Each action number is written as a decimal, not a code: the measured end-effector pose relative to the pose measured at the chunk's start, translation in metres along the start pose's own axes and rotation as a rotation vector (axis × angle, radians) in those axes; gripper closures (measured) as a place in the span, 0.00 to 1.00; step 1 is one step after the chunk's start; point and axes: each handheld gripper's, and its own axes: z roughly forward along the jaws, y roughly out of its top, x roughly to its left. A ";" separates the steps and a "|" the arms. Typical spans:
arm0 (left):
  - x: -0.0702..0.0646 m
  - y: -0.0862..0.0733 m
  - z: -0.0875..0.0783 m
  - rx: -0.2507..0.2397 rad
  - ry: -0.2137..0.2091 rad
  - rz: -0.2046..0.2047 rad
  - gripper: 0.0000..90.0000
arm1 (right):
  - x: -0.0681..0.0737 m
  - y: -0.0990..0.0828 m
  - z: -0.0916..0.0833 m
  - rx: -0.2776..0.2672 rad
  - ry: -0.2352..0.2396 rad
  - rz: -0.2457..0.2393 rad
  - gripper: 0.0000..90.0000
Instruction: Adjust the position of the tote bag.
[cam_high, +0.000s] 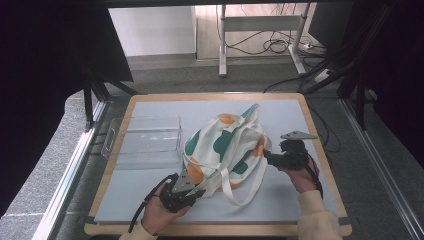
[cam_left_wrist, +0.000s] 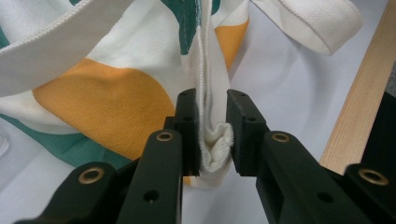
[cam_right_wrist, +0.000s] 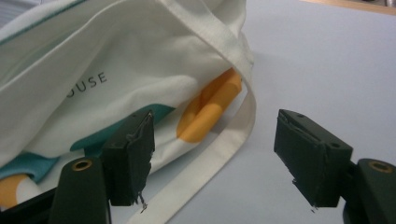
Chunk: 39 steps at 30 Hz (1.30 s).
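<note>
A white cloth tote bag (cam_high: 225, 145) with green and orange patches lies crumpled in the middle of the pale mat (cam_high: 150, 195). My left gripper (cam_high: 200, 189) sits at the bag's near-left corner, shut on a bunched fold of the bag's edge (cam_left_wrist: 215, 140), which is squeezed between the pads. My right gripper (cam_high: 267, 156) hovers at the bag's right side, jaws open and nothing between them; in the right gripper view (cam_right_wrist: 215, 161) the bag's side (cam_right_wrist: 93, 70) and a white strap (cam_right_wrist: 219, 149) lie just ahead of the left pad.
A clear plastic box (cam_high: 145, 137) stands on the mat to the left of the bag. The mat rests on a wooden board (cam_high: 320, 145), its rim visible all round. Dark frames and cables stand beyond the table's far end.
</note>
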 end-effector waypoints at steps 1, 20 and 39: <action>0.000 0.000 0.000 0.001 0.000 0.000 0.84 | -0.002 0.002 0.002 0.002 0.005 0.008 0.32; 0.001 0.001 0.000 0.011 0.000 0.001 0.85 | -0.002 0.032 0.019 -0.016 0.018 -0.005 0.27; 0.001 0.001 0.000 0.012 0.002 0.004 0.85 | -0.002 0.066 0.027 -0.041 0.049 -0.033 0.31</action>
